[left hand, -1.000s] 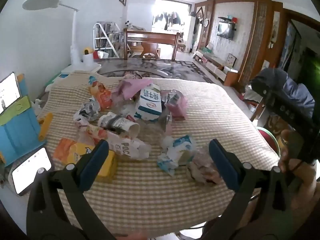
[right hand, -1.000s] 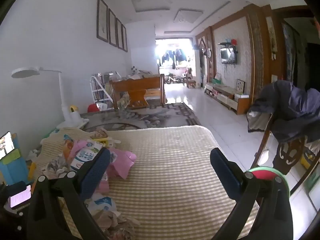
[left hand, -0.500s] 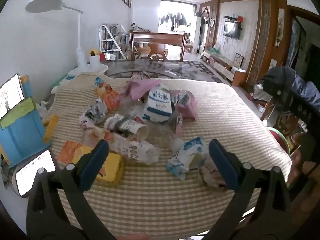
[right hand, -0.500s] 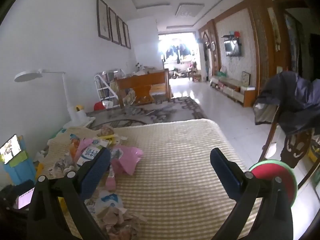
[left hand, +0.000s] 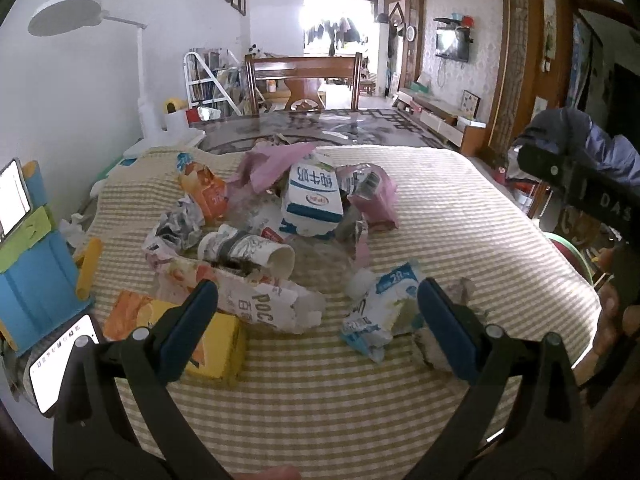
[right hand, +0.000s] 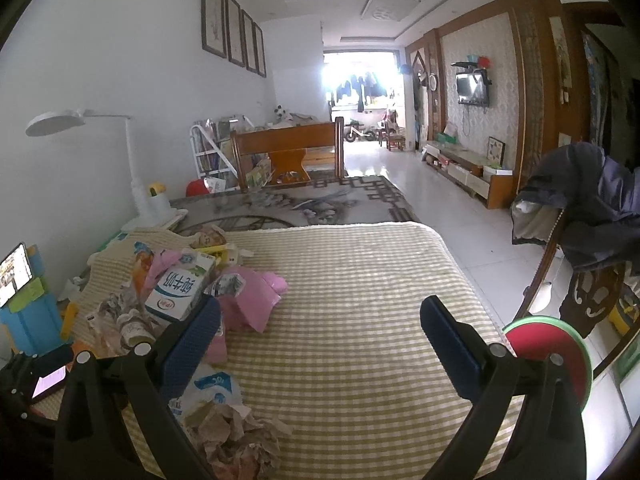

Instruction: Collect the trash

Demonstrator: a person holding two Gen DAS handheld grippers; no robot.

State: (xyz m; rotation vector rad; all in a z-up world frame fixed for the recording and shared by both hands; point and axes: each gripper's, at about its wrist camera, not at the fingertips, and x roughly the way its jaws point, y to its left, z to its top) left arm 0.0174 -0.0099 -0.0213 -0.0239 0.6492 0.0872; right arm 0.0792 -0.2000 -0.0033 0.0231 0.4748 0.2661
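Note:
A heap of trash lies on the checked tablecloth (left hand: 460, 216): a white and blue milk carton (left hand: 314, 200), a paper cup (left hand: 248, 250), pink wrappers (left hand: 276, 164), an orange and yellow carton (left hand: 208, 340), a crumpled blue and white pack (left hand: 384, 304) and crumpled brown paper (right hand: 236, 436). My left gripper (left hand: 316, 320) is open and empty, held above the near edge of the heap. My right gripper (right hand: 320, 332) is open and empty over bare cloth, right of the milk carton (right hand: 180, 292) and the pink wrapper (right hand: 252, 300).
A blue stand with phones (left hand: 28, 264) and a white desk lamp (left hand: 140, 80) stand at the left. A red and green bin lid (right hand: 548, 352) and a chair draped with a dark jacket (right hand: 592, 216) are right of the table. A wooden chair (left hand: 304, 80) is at the far end.
The left view has come closer to the heap and shifted slightly. The right gripper has swung left and tilted down, bringing more trash into its view. Both grippers stay open.

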